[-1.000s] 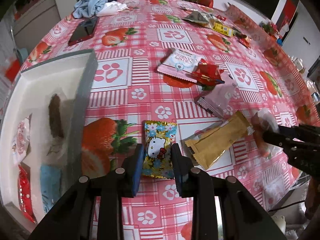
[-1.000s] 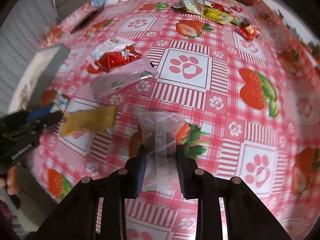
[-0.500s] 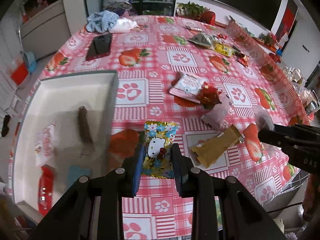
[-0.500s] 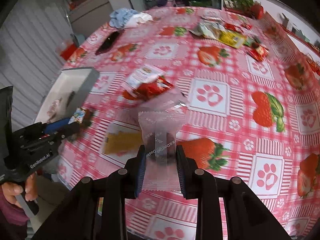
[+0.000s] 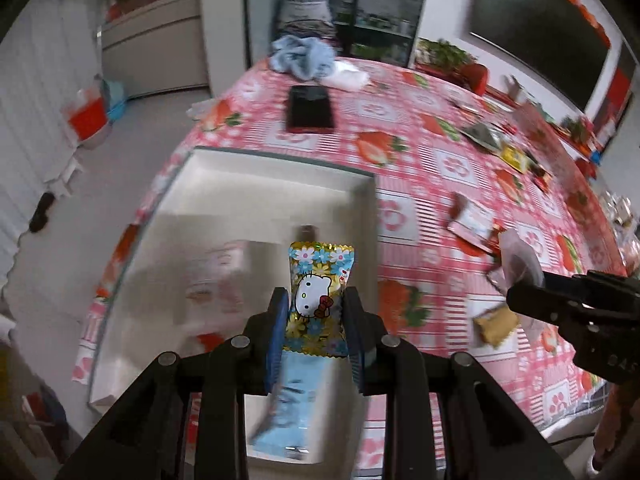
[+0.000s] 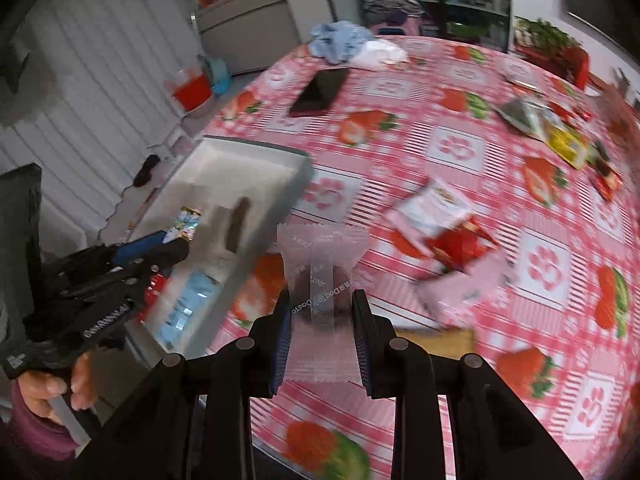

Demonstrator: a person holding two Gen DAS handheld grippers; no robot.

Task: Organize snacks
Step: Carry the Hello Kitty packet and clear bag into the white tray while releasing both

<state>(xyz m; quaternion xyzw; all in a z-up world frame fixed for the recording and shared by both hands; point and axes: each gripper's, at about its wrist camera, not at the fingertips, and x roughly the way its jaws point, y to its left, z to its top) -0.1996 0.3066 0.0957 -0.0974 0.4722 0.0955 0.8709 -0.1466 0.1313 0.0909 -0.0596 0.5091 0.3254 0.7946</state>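
Left wrist view, sweeping from the left: the white box [image 5: 256, 200] sits at the near edge of the tabletop [image 5: 432, 168], with a blurred pink-and-white packet [image 5: 218, 276], a red packet [image 5: 208, 340] and a light blue packet [image 5: 288, 404] lying inside. Dead centre, the left tool [image 5: 316, 332] is clamped on the cat candy [image 5: 318, 296], gold wrapper with blue flowers, held upright in the air above the box. Further back, a dark phone [image 5: 310, 108] lies flat on the strawberry cloth, with a blue cloth [image 5: 302, 56] beyond it. Over to the right, the right tool [image 5: 520, 280] reaches in from the edge, gripping a clear-wrapped snack [image 5: 518, 256], and a tan packet [image 5: 494, 324] lies on the cloth below it. Switching to the right wrist view, again from the left: a hand [image 6: 52, 384] holds the left tool's handle, its tip over the box. In the middle, the right tool's pads are pressed on the clear-wrapped snack, lifted clear of the tabletop, just right of the box wall. To the right, a white packet [image 6: 432, 208], a red wrapper [image 6: 460, 248] and a pale pink packet [image 6: 460, 288] lie close together on the cloth.
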